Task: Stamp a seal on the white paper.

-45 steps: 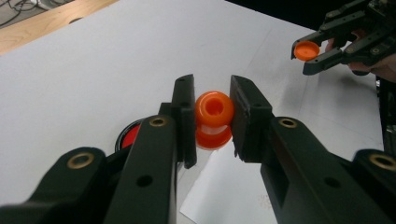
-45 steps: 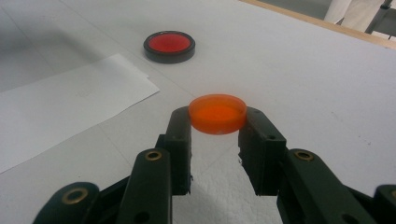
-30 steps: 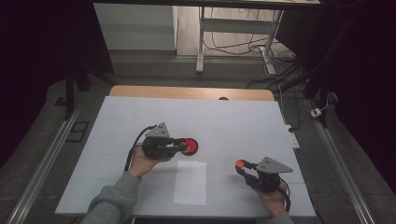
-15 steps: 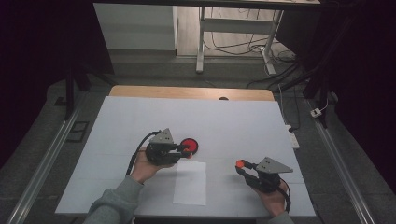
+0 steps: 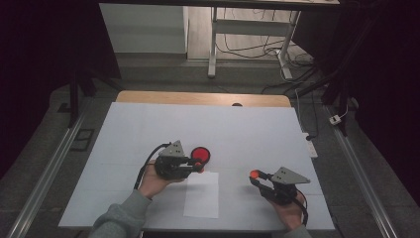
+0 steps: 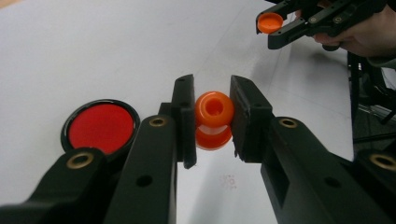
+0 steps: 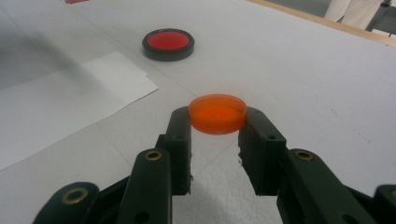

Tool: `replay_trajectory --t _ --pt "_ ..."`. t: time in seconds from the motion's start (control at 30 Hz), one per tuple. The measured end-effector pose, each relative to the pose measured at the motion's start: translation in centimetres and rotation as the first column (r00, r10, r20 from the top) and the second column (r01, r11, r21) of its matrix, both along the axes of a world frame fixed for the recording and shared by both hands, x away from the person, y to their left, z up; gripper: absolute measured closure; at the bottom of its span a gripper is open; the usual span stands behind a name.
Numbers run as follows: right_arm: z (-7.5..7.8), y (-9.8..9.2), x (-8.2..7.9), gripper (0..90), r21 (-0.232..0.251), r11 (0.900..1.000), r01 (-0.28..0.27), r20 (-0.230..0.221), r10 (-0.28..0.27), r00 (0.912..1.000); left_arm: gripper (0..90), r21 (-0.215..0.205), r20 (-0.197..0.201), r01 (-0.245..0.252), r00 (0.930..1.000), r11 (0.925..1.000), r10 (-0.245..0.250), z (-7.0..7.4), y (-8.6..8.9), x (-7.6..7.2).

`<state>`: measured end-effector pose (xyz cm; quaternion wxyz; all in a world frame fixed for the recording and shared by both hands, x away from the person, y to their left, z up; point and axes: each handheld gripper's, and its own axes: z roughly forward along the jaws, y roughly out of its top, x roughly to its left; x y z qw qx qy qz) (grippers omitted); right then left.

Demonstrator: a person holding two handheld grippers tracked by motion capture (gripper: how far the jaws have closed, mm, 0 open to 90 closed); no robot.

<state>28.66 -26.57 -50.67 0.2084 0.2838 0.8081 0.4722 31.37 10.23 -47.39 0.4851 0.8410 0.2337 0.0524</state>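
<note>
Stamp body and cap held apart, one per gripper.
L gripper [image 6: 212,116] clamps small orange plastic stamp [image 6: 213,120] beside round red ink pad [image 6: 99,127]; R gripper [image 7: 217,126] pinches flat orange plastic cap [image 7: 217,113], kept off so stamp face stays exposed, prob. for inking.

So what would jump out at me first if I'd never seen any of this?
Probably the bright orange against the white table: the left gripper is clamped on a small orange piece with a hole, and the right gripper pinches a flat orange cap by its rim. Next, the red disc in a black ring lying just beyond the left gripper, and the white paper sheet between the hands.
</note>
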Motion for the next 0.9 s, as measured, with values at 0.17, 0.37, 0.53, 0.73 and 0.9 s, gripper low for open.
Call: replay_trajectory --t 0.17,0.37,0.53,0.73,0.9 --pt "0.0 0.0 0.0 64.5 -0.001 1.000 -0.001 0.000 0.001 1.0000 72.2 0.011 -0.003 0.010 0.9999 0.9999 -0.010 -0.3 -0.2 -0.4" --pt "0.0 0.0 0.0 64.5 0.004 1.000 -0.001 0.001 0.001 1.0000 72.2 0.013 -0.014 0.019 0.9997 0.9997 -0.019 -0.7 -0.3 -0.7" --pt "0.0 0.0 0.0 64.5 0.003 1.000 0.000 0.000 0.000 1.0000 72.2 0.023 -0.022 0.025 0.9995 0.9994 -0.024 -1.1 -0.3 -1.0" --pt "-0.1 0.0 0.1 64.5 0.001 1.000 0.003 -0.004 -0.003 1.0000 72.1 0.039 -0.033 0.040 0.9987 0.9984 -0.038 -1.7 -0.7 -1.4" --pt "-0.1 0.1 0.0 64.5 0.002 1.000 0.001 -0.004 -0.001 1.0000 72.1 0.048 -0.037 0.048 0.9983 0.9977 -0.046 -2.0 -0.9 -1.6"
